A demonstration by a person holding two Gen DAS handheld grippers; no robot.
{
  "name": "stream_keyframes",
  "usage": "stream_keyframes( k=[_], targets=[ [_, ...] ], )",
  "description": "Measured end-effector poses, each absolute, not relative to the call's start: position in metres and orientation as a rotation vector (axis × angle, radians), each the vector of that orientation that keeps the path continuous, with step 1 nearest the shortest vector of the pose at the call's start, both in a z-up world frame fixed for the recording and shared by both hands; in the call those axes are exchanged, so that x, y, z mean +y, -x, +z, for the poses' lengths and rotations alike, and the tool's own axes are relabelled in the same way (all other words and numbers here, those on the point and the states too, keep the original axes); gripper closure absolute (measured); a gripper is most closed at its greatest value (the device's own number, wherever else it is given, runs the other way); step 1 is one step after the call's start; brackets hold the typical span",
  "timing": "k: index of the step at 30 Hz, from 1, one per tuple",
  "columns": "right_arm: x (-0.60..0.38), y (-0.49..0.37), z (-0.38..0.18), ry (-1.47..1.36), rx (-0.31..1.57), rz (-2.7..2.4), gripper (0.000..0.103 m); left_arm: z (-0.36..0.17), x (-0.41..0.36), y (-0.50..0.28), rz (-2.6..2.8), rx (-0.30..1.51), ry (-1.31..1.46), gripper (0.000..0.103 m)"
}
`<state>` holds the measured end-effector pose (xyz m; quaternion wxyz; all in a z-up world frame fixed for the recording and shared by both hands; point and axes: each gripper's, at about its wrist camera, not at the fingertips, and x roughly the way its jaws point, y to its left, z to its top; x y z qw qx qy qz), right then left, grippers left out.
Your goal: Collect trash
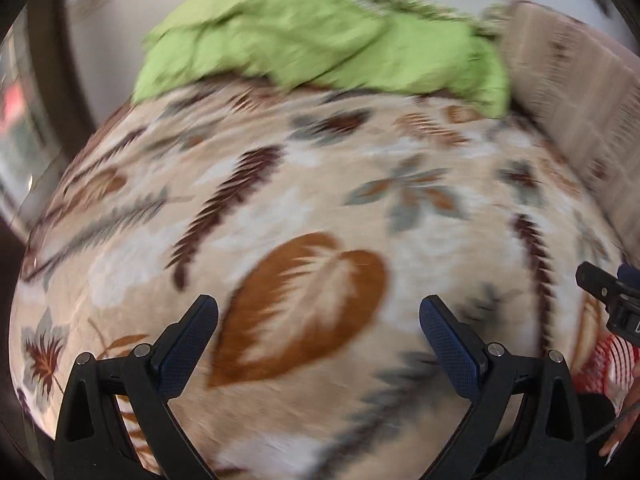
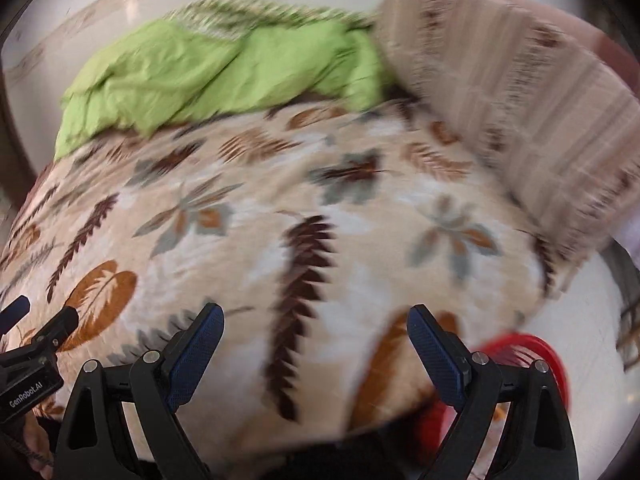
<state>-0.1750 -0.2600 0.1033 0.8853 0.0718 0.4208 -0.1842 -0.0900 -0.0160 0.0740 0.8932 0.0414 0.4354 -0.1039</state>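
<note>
Both my left gripper (image 1: 319, 314) and right gripper (image 2: 316, 322) hang spread, empty; no trash visible on the bed (image 1: 320, 200); red basket (image 2: 548, 356) near right.

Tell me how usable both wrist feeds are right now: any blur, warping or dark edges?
Left wrist: leaf-print blanket and green cloth smeared by motion blur, left gripper sharp, fisheye bulge, black corners. Right wrist: same smear, worst on the striped cushion; right gripper crisp; red basket blurred.

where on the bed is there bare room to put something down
The leaf-print blanket lies bare between the green cloth at the far end and both open grippers. The far end is crowded, with a striped pillow at far right.
</note>
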Motion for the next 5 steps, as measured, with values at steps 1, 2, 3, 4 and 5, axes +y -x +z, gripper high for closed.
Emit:
stream_keyframes(
  k=[1,2,3,4,5],
  targets=[
    [-0.251,0.151,0.093,-0.142,0.908,-0.358,0.009,0.069,-0.008,0.078,-0.184,0.923,-0.073,0.003],
    [-0.244,0.132,0.084,-0.142,0.928,-0.338,0.009,0.059,0.005,0.063,-0.121,0.952,-0.056,0.003],
    [-0.239,0.112,0.073,-0.143,0.957,-0.318,0.009,0.053,0.011,0.052,-0.086,0.97,-0.057,0.003],
    [-0.23,0.087,0.059,-0.144,0.996,-0.32,0.009,0.047,0.016,0.042,-0.06,0.979,-0.064,0.003],
    [-0.225,0.072,0.05,-0.153,1.008,-0.319,0.009,0.04,0.02,0.033,-0.031,0.979,-0.081,0.003]
  ],
)
